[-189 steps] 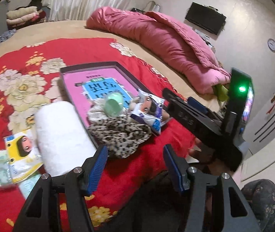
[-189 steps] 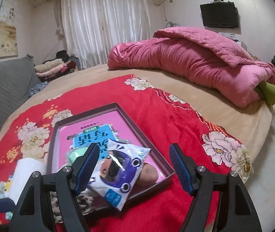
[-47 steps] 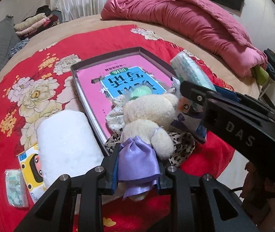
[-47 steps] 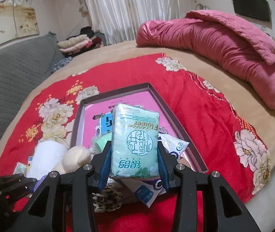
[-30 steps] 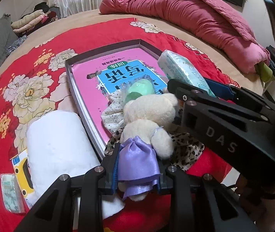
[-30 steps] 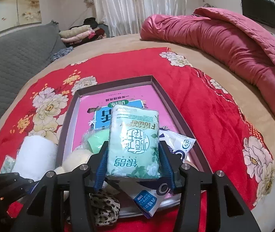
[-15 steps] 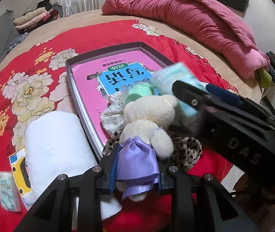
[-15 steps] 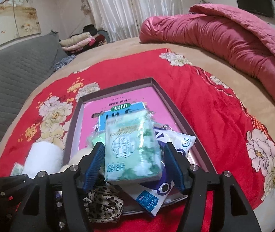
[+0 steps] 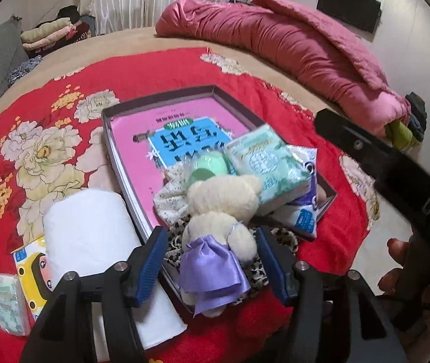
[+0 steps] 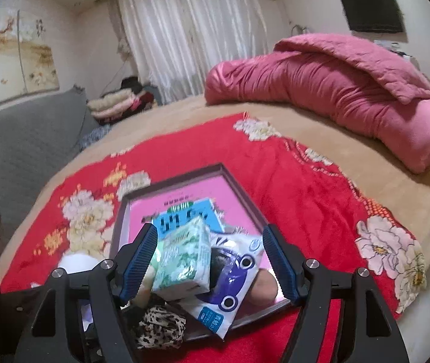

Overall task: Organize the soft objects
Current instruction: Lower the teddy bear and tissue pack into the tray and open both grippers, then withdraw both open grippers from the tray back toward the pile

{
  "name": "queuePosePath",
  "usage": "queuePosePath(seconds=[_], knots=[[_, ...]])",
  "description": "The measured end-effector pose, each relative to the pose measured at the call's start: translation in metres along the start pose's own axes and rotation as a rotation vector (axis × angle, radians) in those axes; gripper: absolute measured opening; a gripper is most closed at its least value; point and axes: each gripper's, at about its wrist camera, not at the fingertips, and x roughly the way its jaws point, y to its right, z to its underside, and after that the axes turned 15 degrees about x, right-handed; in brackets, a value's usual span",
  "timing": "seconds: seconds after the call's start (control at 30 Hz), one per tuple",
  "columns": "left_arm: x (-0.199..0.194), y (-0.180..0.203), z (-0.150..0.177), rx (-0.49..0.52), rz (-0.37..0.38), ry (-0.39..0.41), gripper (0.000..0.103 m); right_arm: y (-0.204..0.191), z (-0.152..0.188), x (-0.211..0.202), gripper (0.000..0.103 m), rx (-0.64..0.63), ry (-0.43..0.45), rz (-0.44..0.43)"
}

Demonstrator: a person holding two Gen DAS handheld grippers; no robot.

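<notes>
A dark-rimmed tray [image 9: 233,103] with a pink bottom lies on the red floral blanket. In it are a green tissue pack [image 9: 266,166], a cream plush bear with a purple bow [image 9: 221,208], a leopard-print cloth [image 9: 275,242], a green round thing [image 9: 211,166] and a blue-and-white packet [image 9: 304,214]. My left gripper [image 9: 211,263] is opening, its blue pads apart from the bear lying between them. My right gripper [image 10: 210,263] is opening too, above the tissue pack [image 10: 184,263], which rests on the packet [image 10: 233,275] in the tray [image 10: 242,187].
A white roll [image 9: 91,242], a yellow packet [image 9: 30,272] and a small tissue pack [image 9: 9,308] lie left of the tray. A pink quilt [image 9: 290,42] is heaped at the bed's far side. The bed edge drops off at right. A hand [image 9: 396,272] holds the right gripper's black body.
Both grippers have gone from shut to open. The bear is released onto the leopard cloth, and the tissue pack has dropped onto the packet in the tray. The right gripper has risen.
</notes>
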Motion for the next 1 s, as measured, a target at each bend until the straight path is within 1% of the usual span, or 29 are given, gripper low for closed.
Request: queuePosePath(seconds=[0.1, 0.2, 0.33, 0.4, 0.5, 0.6, 0.63, 0.7, 0.83, 1.0], knots=[[-0.01, -0.004, -0.001, -0.024, 0.008, 0.031, 0.062, 0.002, -0.007, -0.013, 0.075, 0.023, 0.049, -0.007], [-0.022, -0.009, -0.001, -0.03, -0.015, 0.051, 0.062, 0.0, -0.01, -0.022, 0.076, 0.03, 0.077, -0.008], [-0.043, -0.022, 0.007, -0.059, -0.042, 0.078, 0.062, -0.009, -0.01, -0.031, 0.076, 0.019, 0.083, -0.015], [-0.055, -0.034, 0.014, -0.08, -0.068, 0.086, 0.062, -0.018, -0.008, -0.035, 0.076, 0.003, 0.08, -0.026], [-0.071, -0.056, 0.03, -0.123, -0.118, 0.078, 0.062, -0.043, -0.001, -0.04, 0.076, -0.052, 0.065, -0.062], [-0.086, -0.083, 0.05, -0.169, -0.2, 0.058, 0.062, -0.069, 0.008, -0.046, 0.076, -0.107, 0.057, -0.101], [-0.09, -0.091, 0.055, -0.183, -0.216, 0.055, 0.062, -0.08, 0.012, -0.049, 0.076, -0.131, 0.049, -0.121], [-0.101, -0.109, 0.068, -0.229, -0.23, 0.054, 0.063, -0.098, 0.018, -0.052, 0.076, -0.162, 0.038, -0.15], [-0.12, -0.132, 0.086, -0.275, -0.256, 0.063, 0.063, -0.136, 0.036, -0.058, 0.076, -0.225, 0.0, -0.206], [-0.134, -0.152, 0.107, -0.323, -0.275, 0.068, 0.063, -0.17, 0.06, -0.058, 0.076, -0.288, -0.057, -0.233]])
